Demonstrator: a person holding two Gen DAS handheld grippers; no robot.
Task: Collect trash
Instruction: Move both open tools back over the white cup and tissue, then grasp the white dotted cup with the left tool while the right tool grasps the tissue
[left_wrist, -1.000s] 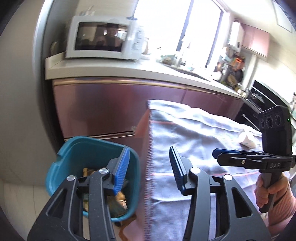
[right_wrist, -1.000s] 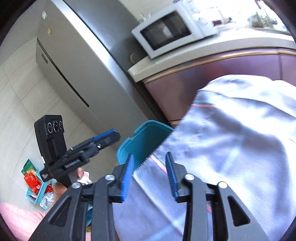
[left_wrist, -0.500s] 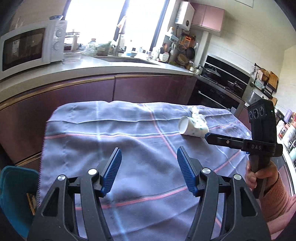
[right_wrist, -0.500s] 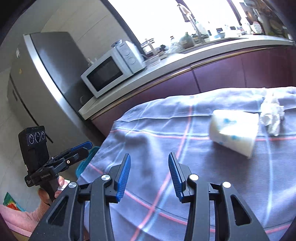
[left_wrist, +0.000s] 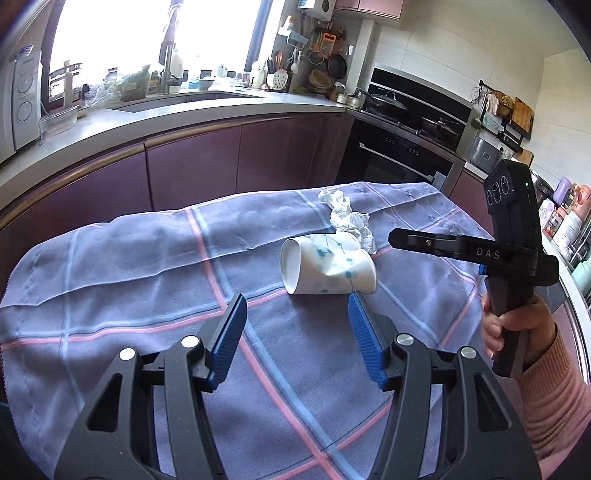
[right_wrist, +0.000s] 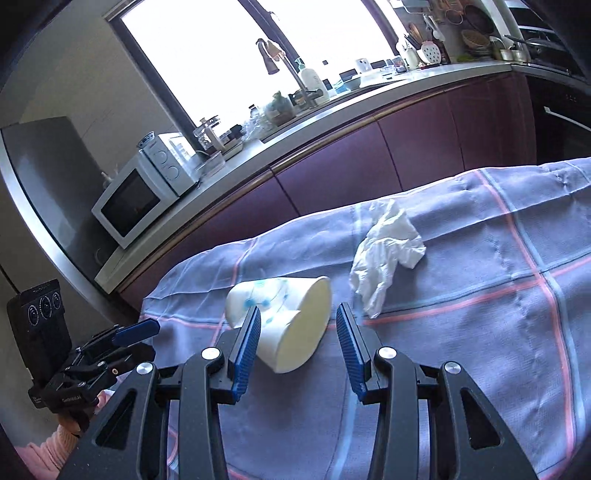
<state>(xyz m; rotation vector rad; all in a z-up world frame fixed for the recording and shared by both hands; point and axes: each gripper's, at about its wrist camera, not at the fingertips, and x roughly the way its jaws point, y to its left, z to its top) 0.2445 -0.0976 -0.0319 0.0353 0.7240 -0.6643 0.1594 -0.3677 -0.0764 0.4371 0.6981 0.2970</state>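
A dented white paper cup (left_wrist: 325, 266) with blue dots lies on its side on the purple checked tablecloth (left_wrist: 147, 277). A crumpled white tissue (left_wrist: 349, 218) lies just behind it. My left gripper (left_wrist: 295, 306) hovers just short of the cup, its jaws closing with nothing between them. In the right wrist view the cup (right_wrist: 280, 295) lies mouth toward me, right at the tips of my open right gripper (right_wrist: 298, 310); the pads do not press it. The tissue (right_wrist: 384, 254) is beyond it to the right. The right gripper (left_wrist: 397, 234) shows from the side, and the left gripper (right_wrist: 149, 339) at lower left.
A long kitchen counter (left_wrist: 229, 107) with purple cabinets runs behind the table. A white microwave (right_wrist: 136, 199) stands at its left end and a black oven (left_wrist: 399, 155) at the right. A hand (left_wrist: 517, 325) in a pink sleeve holds the right gripper.
Both views swung right, away from the teal bin at the table's end, onto the table top. The cup and tissue came into view and grew nearer; the bin left view.
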